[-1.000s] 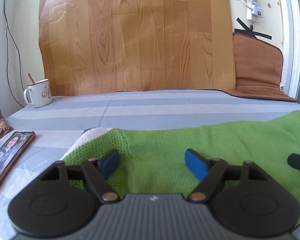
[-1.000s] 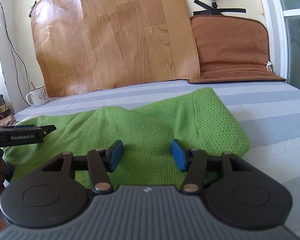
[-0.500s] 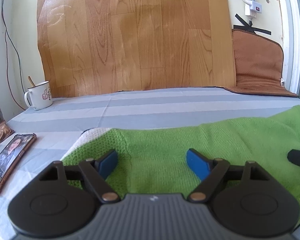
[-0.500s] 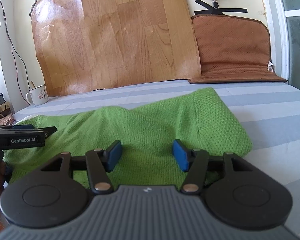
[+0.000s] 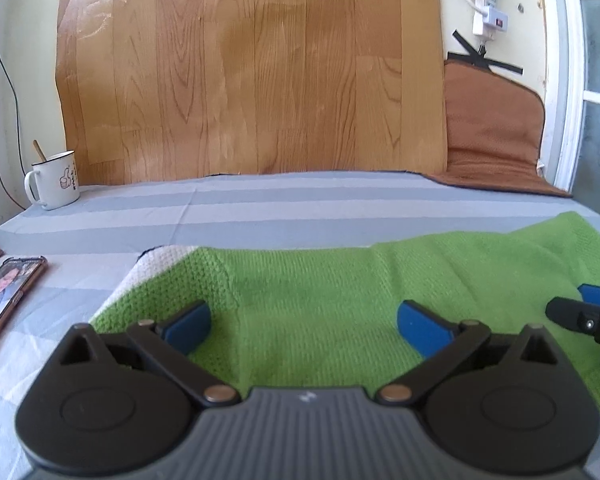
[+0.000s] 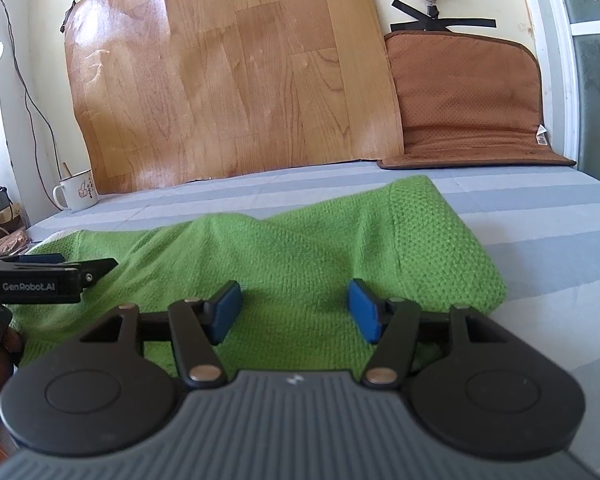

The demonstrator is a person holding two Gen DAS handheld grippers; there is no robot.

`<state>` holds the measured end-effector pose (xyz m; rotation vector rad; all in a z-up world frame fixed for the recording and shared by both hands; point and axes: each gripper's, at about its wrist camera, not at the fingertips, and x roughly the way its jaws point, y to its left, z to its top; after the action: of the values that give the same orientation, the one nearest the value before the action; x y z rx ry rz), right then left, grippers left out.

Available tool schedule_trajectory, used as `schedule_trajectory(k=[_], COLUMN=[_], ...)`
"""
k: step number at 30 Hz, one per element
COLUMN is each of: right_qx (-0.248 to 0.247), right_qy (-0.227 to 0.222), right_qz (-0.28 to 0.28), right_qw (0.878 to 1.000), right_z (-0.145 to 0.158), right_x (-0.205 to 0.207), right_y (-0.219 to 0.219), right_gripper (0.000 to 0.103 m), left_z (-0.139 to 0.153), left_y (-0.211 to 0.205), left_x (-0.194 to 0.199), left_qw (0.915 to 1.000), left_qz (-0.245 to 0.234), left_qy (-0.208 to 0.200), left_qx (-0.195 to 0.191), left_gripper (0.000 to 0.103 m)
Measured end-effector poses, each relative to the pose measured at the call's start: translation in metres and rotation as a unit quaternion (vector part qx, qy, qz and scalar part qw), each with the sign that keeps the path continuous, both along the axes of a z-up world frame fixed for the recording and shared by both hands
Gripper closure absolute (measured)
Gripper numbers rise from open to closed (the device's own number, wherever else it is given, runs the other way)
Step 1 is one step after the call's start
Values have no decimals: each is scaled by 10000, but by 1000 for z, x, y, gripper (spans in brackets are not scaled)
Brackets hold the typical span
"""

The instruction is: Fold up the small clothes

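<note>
A green knit garment [image 5: 340, 280] with a white patch at its left end lies folded on the striped sheet [image 5: 260, 208]. My left gripper [image 5: 304, 324] hovers over the garment's left part, its jaws opening wide, with only flat cloth below the blue pads. My right gripper [image 6: 294, 310] stands over the garment's [image 6: 300, 248] right part, jaws also opening, nothing pinched between them. The right gripper's tip [image 5: 572, 314] shows at the right edge of the left wrist view. In the right wrist view the left gripper's finger [image 6: 52, 272] reaches in from the left.
A white mug [image 5: 56, 180] stands at the back left. A phone [image 5: 8, 296] lies at the left edge of the sheet. A wood-pattern sheet [image 5: 252, 72] and a brown cushion [image 6: 464, 100] lean on the back wall. A hand [image 6: 0, 356] shows at lower left.
Both grippers' jaws have spread wider over the green garment, the left one the most. Neither hand has shifted.
</note>
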<state>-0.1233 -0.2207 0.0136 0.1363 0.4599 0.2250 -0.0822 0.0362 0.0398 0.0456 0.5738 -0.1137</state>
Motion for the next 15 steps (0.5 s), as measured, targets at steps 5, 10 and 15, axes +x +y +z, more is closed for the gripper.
schedule_trajectory(k=[5,10,15], right_qx=[-71,33,1012], right_qy=[44,58,-83], right_qz=[208,281,895], right_qw=[9997,9996,9908], right_z=[1,2,23], right_x=[3,3,-5], right_y=[4,1,-39], right_gripper=[22,19,19], left_z=[0,3,47], left_y=[-4,4,56], left_x=[4,0,-26], left_qw=[9998,9998,9943], left_qz=[-11,-155,-617], left_qy=[124,138,-243], left_qx=[168,29,-837], left_gripper=[0,0,0])
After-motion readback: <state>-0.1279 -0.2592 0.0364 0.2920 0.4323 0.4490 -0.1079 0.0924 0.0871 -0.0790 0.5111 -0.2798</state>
